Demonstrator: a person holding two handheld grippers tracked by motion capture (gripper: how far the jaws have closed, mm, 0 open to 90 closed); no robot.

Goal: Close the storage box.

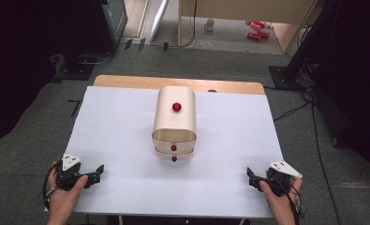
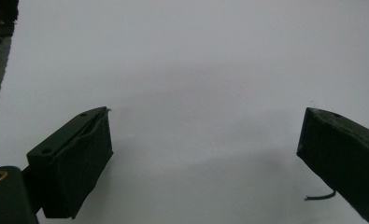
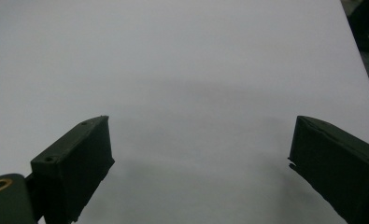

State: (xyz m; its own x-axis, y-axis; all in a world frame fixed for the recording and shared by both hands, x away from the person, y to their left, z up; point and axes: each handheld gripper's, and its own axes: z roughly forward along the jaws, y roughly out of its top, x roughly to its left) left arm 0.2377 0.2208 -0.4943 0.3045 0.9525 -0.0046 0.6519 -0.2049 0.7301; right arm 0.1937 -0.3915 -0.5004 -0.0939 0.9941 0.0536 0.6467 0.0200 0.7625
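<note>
The white worktop is the largest thing here, a pale sheet laid over a wooden board whose far edge shows as a tan strip beyond it.

Taking the wooden cabinet as the landmark: it stands near the middle of the worktop, a little toward the far side, a small rounded chest of light wood with an arched top. A red knob sits on its top face, and two smaller red knobs show one below the other on its near, open-looking front, where thin shelves or drawers can be made out; which of the two they are I cannot tell.

The left tongs lie well to the near left of the cabinet, close to the worktop's front edge, held in the person's left hand with the grey three-cornered plate on top. In the left gripper view the two black jaws stand wide apart with bare white surface between them.

The right tongs lie well to the near right of the cabinet, likewise by the front edge, in the right hand. The right gripper view shows its jaws spread wide as well, with plain white surface between them.

Both tongs point inward toward the cabinet's side of the worktop and are well apart from it.
</note>
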